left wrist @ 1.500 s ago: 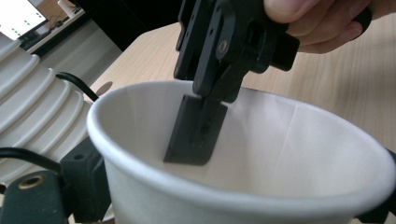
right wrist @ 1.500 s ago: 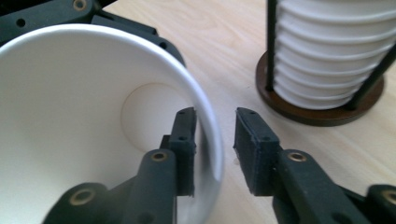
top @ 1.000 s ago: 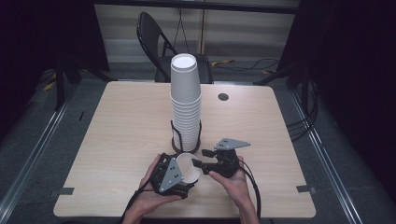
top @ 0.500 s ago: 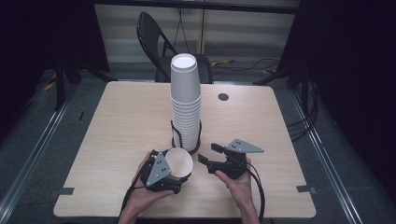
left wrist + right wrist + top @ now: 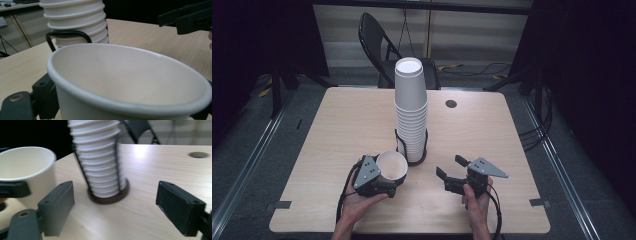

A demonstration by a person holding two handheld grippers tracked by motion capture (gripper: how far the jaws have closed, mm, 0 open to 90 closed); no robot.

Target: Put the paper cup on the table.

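I kept my left gripper [image 5: 384,181] pinched on the paper cup [image 5: 392,166], mouth up just beside the stack of cups [image 5: 411,107], while my right gripper [image 5: 451,172] stood spread and empty, ready to help.

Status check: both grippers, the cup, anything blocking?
Left gripper shut on paper cup, upright, mouth up. Right gripper open, empty, apart from the cup. Cup stack in its holder just behind; nothing between.

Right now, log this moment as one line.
left gripper: shut on paper cup | right gripper: open, empty | cup stack: upright in holder
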